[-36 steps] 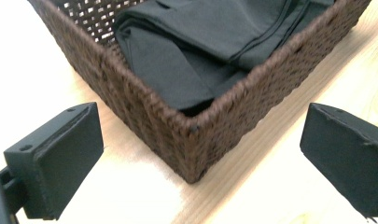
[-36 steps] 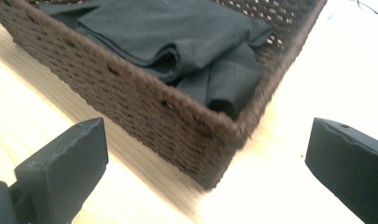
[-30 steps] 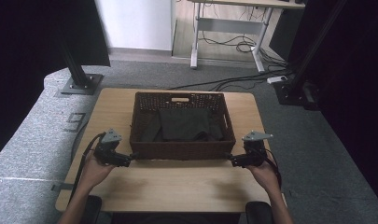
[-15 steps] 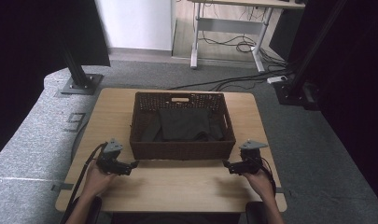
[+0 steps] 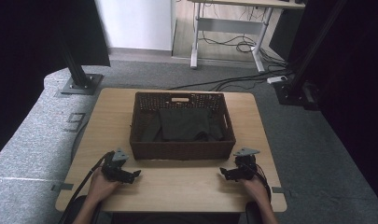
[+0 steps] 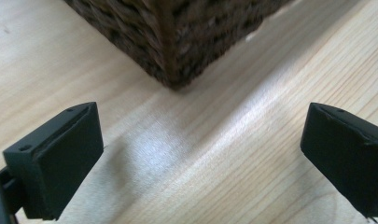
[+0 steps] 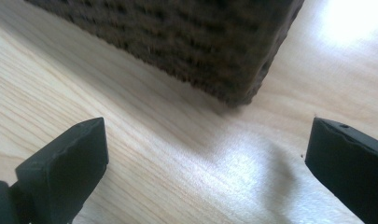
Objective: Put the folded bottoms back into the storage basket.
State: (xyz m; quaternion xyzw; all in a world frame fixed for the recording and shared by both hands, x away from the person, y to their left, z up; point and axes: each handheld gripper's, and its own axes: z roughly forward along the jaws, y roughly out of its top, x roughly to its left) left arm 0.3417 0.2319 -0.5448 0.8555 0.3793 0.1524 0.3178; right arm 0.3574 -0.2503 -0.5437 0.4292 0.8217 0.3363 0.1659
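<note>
Dark brown woven rectangular basket (image 5: 182, 149) sits mid-table on the pale wooden table (image 5: 177, 186), dark folded cloth (image 5: 184, 123) inside. Left gripper (image 5: 130, 175) and right gripper (image 5: 226, 174) rest near its front corners, jaws wide and empty, seemingly parked clear of it.

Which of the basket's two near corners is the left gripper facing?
The near left corner of the wicker basket: it sits ahead between the open left gripper's jaws; the right gripper faces the other.
</note>
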